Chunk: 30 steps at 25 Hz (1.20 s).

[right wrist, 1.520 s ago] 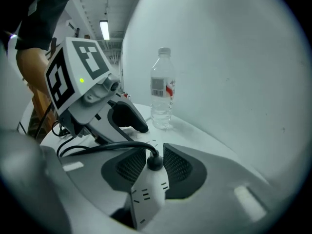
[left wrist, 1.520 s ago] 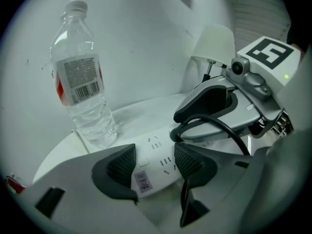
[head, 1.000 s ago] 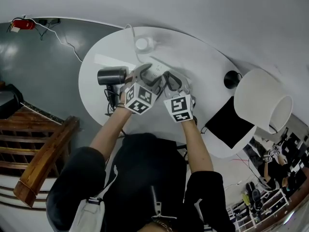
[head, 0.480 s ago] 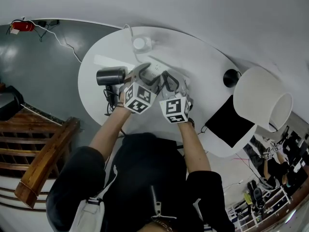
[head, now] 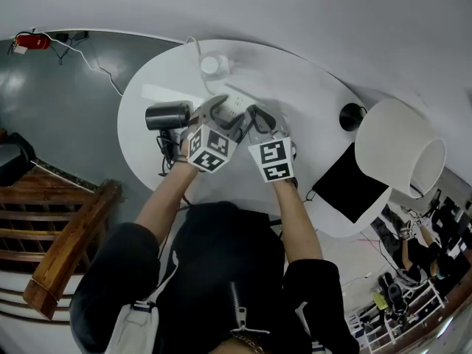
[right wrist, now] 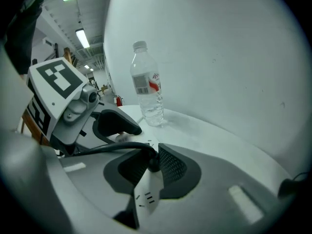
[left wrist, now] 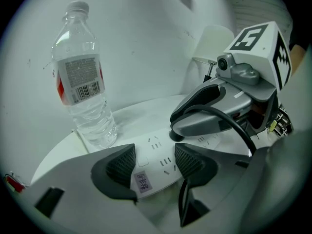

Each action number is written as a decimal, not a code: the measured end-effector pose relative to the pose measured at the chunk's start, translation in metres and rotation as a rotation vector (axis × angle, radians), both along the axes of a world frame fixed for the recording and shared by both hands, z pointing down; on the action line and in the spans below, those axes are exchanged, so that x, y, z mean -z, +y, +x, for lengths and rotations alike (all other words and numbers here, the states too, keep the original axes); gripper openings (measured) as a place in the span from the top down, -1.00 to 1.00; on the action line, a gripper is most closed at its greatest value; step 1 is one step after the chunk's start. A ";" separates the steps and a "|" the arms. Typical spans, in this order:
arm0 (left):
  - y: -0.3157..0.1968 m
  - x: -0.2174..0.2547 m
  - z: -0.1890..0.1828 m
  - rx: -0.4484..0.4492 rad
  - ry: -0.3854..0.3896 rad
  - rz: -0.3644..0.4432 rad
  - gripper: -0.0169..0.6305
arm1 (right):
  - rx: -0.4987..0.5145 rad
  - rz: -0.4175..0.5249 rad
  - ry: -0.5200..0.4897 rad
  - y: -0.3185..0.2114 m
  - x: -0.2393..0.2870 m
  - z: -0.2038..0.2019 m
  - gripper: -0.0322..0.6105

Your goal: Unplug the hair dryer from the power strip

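Two hand-held grippers share the job, and I read the split as brace and pull. My left hand-held gripper [left wrist: 155, 164] is clenched across the near end of the white power strip [left wrist: 163, 155], one pad on each long edge. That pins it to the worktop [head: 310, 102] so it cannot lift with the plug. My right hand-held gripper [right wrist: 149, 166] is closed on the black plug [right wrist: 152, 163], gripping the body rather than the cord [right wrist: 109, 149] that arcs away to the left of the frame. I judge that this spares the cable in a pull.

The hair dryer [head: 168, 115] lies on its side at the left of the worktop in the head view, apart from both grippers. A water bottle [left wrist: 84, 77] stands upright beyond the strip.

What I cannot make out is the seat itself. The pads cover the plug's base, so whether the prongs sit fully in the socket or partly out is hidden. In the head view the marker cubes cover the strip's middle.
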<state>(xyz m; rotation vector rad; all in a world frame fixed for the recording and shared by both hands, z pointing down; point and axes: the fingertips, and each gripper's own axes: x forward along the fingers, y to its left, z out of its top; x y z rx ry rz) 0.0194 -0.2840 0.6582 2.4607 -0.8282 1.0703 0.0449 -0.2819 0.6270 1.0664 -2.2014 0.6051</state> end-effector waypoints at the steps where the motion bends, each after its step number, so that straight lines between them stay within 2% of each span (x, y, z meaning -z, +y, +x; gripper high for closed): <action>1: 0.000 0.000 0.000 -0.001 0.001 0.001 0.19 | 0.006 0.012 0.016 0.000 0.000 0.000 0.73; 6: 0.000 -0.001 0.000 0.000 0.002 -0.006 0.19 | 0.012 0.042 0.057 0.003 0.000 -0.002 0.73; 13: 0.000 -0.001 0.000 0.001 0.011 -0.001 0.19 | 0.069 0.095 0.135 0.006 0.001 -0.006 0.74; 30: 0.000 -0.001 0.001 0.000 0.019 -0.004 0.19 | 0.067 0.087 0.121 0.006 0.005 -0.004 0.75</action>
